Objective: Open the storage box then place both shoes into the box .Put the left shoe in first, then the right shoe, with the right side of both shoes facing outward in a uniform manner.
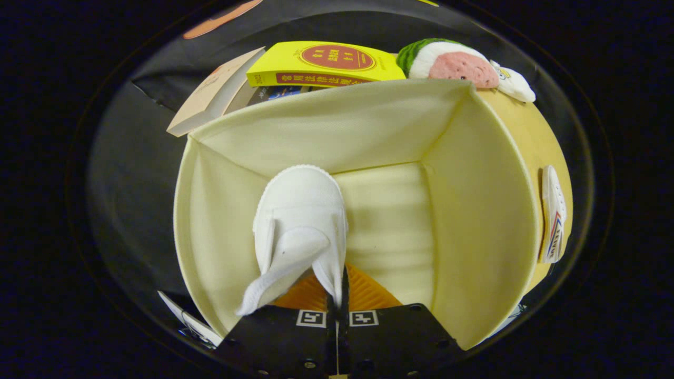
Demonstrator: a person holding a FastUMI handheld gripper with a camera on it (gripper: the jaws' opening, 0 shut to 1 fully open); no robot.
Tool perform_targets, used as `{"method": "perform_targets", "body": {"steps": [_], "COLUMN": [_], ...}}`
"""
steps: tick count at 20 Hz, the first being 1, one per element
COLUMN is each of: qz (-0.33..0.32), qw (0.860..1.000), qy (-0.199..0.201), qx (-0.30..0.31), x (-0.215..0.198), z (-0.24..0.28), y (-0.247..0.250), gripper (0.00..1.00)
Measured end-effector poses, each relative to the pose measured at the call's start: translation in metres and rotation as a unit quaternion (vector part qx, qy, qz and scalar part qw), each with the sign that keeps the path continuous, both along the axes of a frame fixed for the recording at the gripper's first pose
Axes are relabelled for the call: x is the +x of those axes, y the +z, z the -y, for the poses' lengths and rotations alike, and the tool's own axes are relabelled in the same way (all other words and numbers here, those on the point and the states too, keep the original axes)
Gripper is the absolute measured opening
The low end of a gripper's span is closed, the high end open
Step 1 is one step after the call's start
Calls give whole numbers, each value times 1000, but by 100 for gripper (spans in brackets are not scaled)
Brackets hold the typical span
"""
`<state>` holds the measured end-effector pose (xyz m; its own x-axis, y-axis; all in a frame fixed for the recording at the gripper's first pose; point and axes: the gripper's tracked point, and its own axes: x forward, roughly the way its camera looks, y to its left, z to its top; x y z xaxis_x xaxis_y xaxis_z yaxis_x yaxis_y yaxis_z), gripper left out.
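Gripper (337,302) clamped on white shoe (300,221) collar; I read its long axis toward 12 o'clock, toe down inside open storage box (474,210).

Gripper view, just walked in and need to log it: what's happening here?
A hand-held gripper is shut on the edge of a white shoe, holding it toe-forward inside the open storage box. The second shoe lies outside, beside the box's wall. A yellow book and watermelon plush sit beyond the box.
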<state>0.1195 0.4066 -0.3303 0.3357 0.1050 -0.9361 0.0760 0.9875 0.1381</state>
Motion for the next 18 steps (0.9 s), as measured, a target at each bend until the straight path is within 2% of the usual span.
{"method": "perform_targets", "body": {"steps": [4, 10, 13, 16, 18], "qz": [-17, -22, -18, 6, 20], "qw": [1000, 998, 997, 995, 993], "qy": [1, 46, 61, 85, 108], "qx": [-3, 28, 49, 43, 35], "x": [-2, -16, -27, -36, -46], "z": [-1, -7, -3, 14, 27], "y": [-11, 9, 38, 68, 86], "gripper": [2, 30, 64, 97, 97]}}
